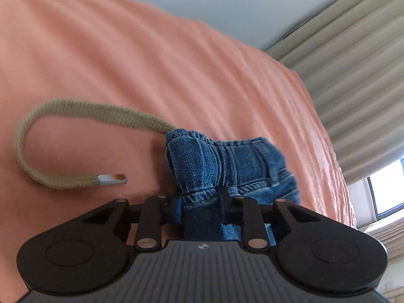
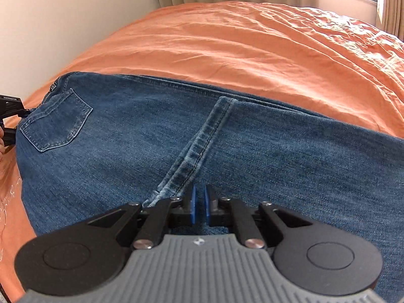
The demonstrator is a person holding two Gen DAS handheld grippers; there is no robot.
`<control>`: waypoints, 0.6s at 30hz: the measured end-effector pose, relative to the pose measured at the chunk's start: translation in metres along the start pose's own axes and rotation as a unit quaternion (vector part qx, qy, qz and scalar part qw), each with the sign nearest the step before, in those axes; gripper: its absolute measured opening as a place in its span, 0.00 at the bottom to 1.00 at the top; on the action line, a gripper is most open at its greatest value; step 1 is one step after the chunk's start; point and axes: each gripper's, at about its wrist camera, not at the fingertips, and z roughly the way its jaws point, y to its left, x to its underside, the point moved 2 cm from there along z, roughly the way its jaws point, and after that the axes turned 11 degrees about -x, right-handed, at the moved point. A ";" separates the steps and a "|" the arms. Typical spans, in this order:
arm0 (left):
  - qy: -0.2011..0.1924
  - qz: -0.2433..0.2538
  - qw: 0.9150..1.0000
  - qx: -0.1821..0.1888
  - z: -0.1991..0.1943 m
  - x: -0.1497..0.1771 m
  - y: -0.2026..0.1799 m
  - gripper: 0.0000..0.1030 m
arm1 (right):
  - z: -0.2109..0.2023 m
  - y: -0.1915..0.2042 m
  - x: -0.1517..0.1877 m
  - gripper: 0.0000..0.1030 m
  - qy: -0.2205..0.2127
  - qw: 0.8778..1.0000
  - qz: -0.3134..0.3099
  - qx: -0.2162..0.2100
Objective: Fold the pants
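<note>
Blue jeans (image 2: pixel 277 151) lie spread across an orange bedsheet (image 2: pixel 252 45), back pocket (image 2: pixel 55 123) at the left and a leg hem (image 2: pixel 202 139) running down the middle. My right gripper (image 2: pixel 199 202) sits low over the denim beside that hem, its blue pads almost together; I see no cloth pinched between them. In the left wrist view my left gripper (image 1: pixel 200 202) is shut on a bunched piece of the jeans' waistband (image 1: pixel 227 166). A beige drawstring (image 1: pixel 75 108) with a metal tip curls out onto the sheet. The left gripper (image 2: pixel 10 111) also shows at the waistband.
The bedsheet (image 1: pixel 126 50) is wrinkled and stretches far beyond the jeans. Beige curtains (image 1: pixel 353 75) and a window (image 1: pixel 386 189) stand past the bed's edge on the right. A pale wall (image 2: pixel 50 25) runs along the bed's far left side.
</note>
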 end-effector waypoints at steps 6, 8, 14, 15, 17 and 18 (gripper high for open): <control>-0.068 0.083 0.993 0.042 -0.073 0.009 -0.061 0.23 | -0.021 0.002 -0.003 0.05 -0.030 0.999 0.011 -0.006; -0.095 0.127 0.986 0.053 -0.098 0.022 -0.091 0.22 | -0.030 0.002 -0.005 0.05 -0.044 0.999 0.016 -0.010; -0.149 0.264 0.949 0.089 -0.167 0.088 -0.158 0.20 | -0.063 -0.008 -0.006 0.05 -0.080 0.996 0.041 -0.018; -0.154 0.288 0.941 0.091 -0.175 0.104 -0.168 0.20 | -0.067 -0.011 -0.006 0.05 -0.084 0.995 0.046 -0.019; -0.159 0.333 0.924 0.099 -0.187 0.135 -0.182 0.20 | -0.076 -0.018 -0.004 0.05 -0.085 0.994 0.061 -0.011; -0.161 0.353 0.916 0.102 -0.193 0.152 -0.187 0.20 | -0.081 -0.023 -0.003 0.05 -0.084 0.994 0.072 -0.006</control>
